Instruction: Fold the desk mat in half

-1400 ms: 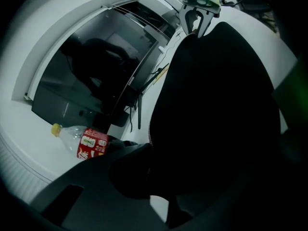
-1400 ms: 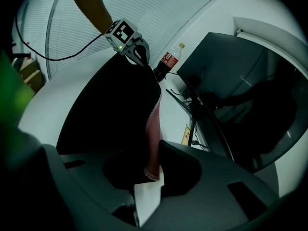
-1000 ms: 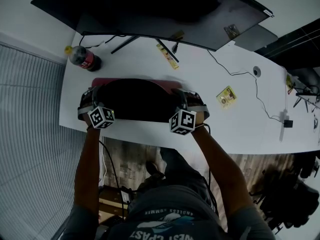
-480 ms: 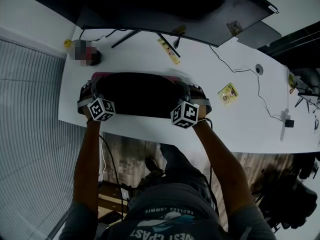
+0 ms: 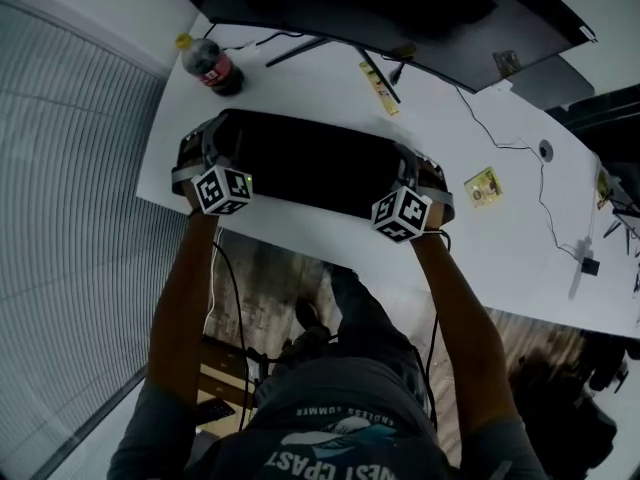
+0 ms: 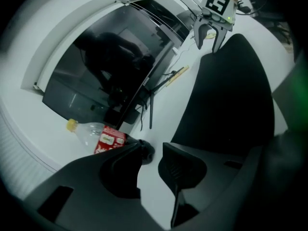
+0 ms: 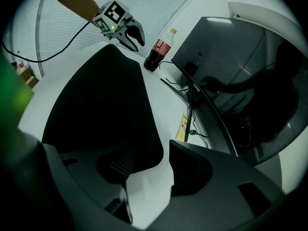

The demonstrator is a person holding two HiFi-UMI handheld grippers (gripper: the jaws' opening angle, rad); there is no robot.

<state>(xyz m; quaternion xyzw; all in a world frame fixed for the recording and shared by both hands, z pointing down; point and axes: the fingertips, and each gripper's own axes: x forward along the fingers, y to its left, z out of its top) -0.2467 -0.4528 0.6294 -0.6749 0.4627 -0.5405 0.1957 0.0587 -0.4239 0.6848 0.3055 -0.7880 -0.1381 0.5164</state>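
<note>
Bench [image 5: 500, 258], white, runs across the head view, with a dark monitor [image 5: 400, 18] along the top of the frame. At frame centre the mat [image 5: 300, 158] lies as a long black band. It looks already doubled over, though the layers cannot be told apart in the dark.

At the band's left end sits the left gripper [image 5: 205, 148], at its right end the right gripper [image 5: 420, 183], each low against the bench. In the left gripper view its fingers [image 6: 183, 165] stand apart. Only bare bench and the foot of a bottle [image 5: 212, 66] show in the gap, and the mat lies to the right of the right-hand finger. In the right gripper view the fingers [image 7: 190, 170] are likewise parted over white bench. The mat's rounded corner reaches a little into the gap beside the left-hand finger but is not pinched. The bottle itself stands at the upper left of the head view, clear of the mat.

Judged from this, the fold is laid and the step in hand is letting go. Next, both grippers should draw straight outward without dragging the top layer. If the edges look uneven, a light press along the crease should settle them.
</note>
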